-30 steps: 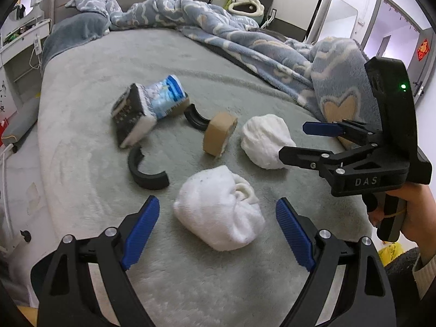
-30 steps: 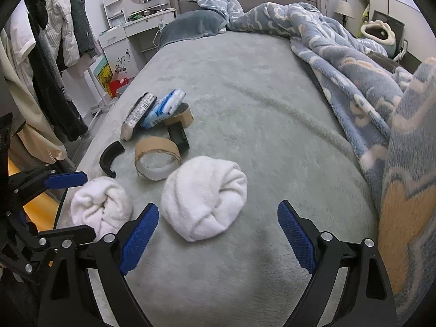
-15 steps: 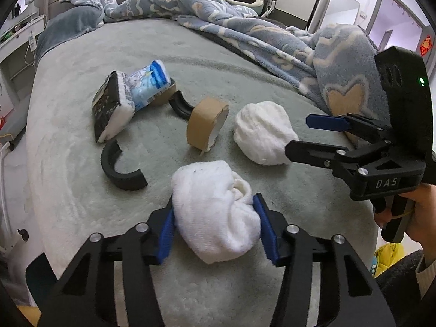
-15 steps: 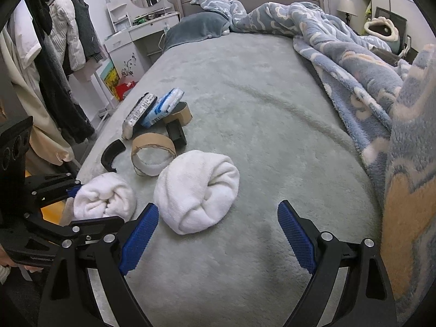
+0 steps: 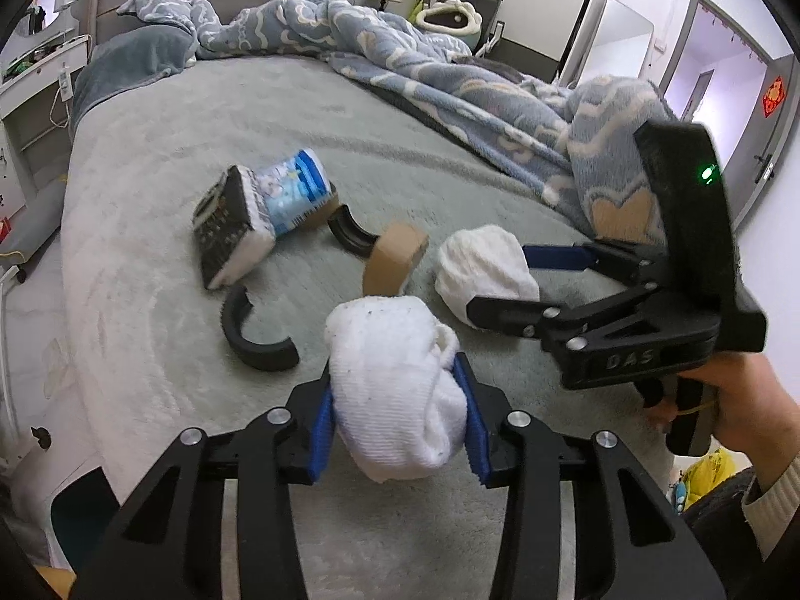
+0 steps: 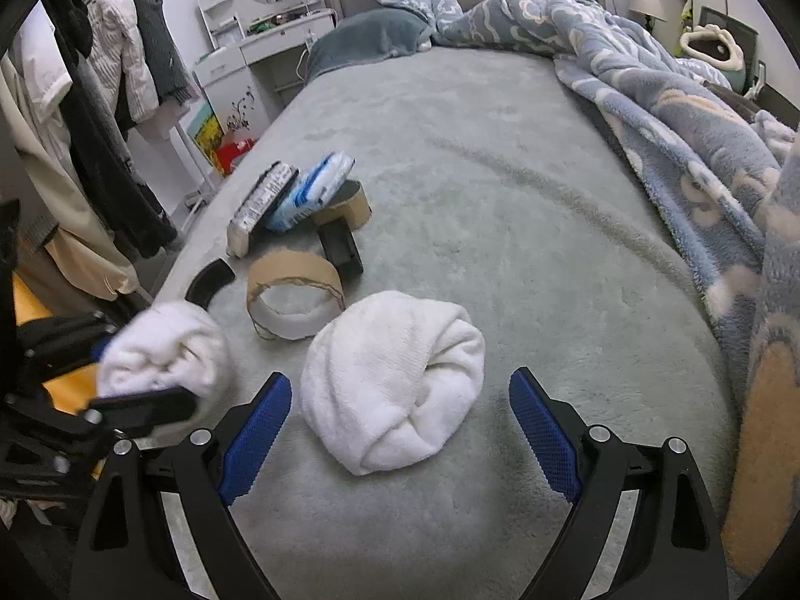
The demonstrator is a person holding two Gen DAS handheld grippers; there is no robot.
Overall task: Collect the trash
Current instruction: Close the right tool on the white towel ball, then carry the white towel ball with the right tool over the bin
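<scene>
My left gripper [image 5: 397, 425] is shut on a white rolled sock [image 5: 395, 380] and holds it a little above the grey bed cover; this sock also shows in the right wrist view [image 6: 165, 355]. My right gripper [image 6: 400, 440] is open with its blue pads either side of a second white rolled sock [image 6: 395, 380], which lies on the bed. The right gripper [image 5: 505, 280] and that sock [image 5: 482, 270] also show in the left wrist view. Beyond lie a cardboard tape ring [image 6: 295, 300], black curved pieces [image 5: 255, 335], a dark packet [image 5: 222, 225] and a blue-white packet [image 5: 292, 192].
A rumpled blue blanket [image 6: 675, 115] covers the bed's right side. The bed's left edge [image 6: 200, 240] drops toward hanging clothes [image 6: 85, 115] and a white dresser [image 6: 240, 65]. A yellow bag [image 5: 705, 475] sits on the floor below the right hand.
My left gripper closed on the nearer white sock and lifted it off the bed. My right gripper moved forward around the second sock and stayed open.
</scene>
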